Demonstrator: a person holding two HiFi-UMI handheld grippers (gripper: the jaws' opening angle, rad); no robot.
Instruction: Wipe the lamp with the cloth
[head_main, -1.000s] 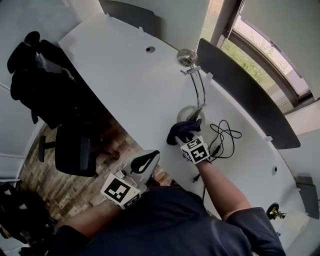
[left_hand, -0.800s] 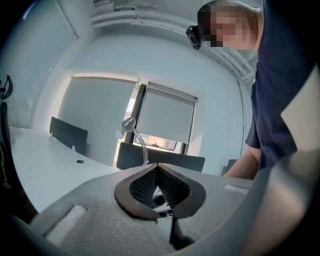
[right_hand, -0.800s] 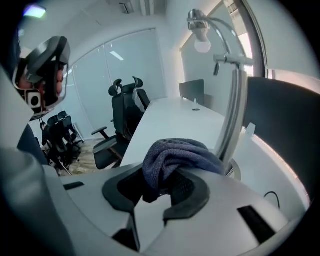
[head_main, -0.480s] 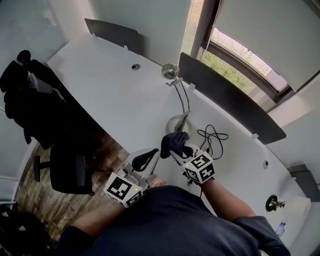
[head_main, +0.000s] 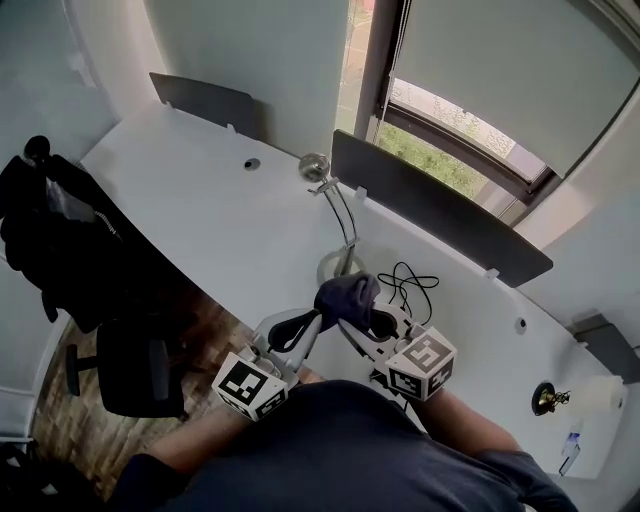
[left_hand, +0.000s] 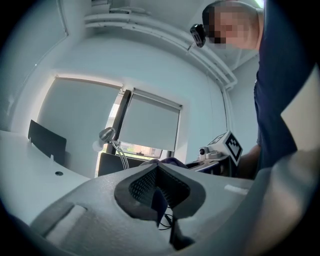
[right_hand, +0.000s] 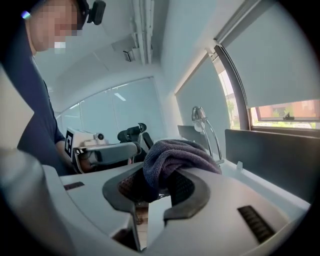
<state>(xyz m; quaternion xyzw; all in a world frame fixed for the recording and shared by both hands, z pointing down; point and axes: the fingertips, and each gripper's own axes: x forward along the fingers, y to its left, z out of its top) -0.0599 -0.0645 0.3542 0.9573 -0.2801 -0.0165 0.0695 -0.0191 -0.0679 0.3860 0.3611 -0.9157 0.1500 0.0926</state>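
Observation:
A chrome desk lamp (head_main: 315, 167) stands on the white desk (head_main: 220, 215), its thin stem running down to a round base (head_main: 335, 266). My right gripper (head_main: 350, 310) is shut on a bunched dark purple cloth (head_main: 347, 294), held just in front of the lamp's base. In the right gripper view the cloth (right_hand: 172, 155) bulges up out of the jaws of the right gripper (right_hand: 155, 186), and the lamp (right_hand: 199, 115) stands beyond. My left gripper (head_main: 303, 320) sits beside the cloth, jaws together. In the left gripper view the tips of the left gripper (left_hand: 157, 170) meet, with the lamp (left_hand: 106, 134) behind.
A coiled black cord (head_main: 405, 285) lies right of the lamp's base. Dark partition panels (head_main: 440, 210) line the desk's far edge under the window. An office chair with dark clothing on it (head_main: 60, 240) stands left of the desk. A small brass object (head_main: 548, 398) is at far right.
The right gripper has drawn the cloth back from the lamp's base toward my body. The left gripper has come up beside the cloth. My head has tilted up, showing more window.

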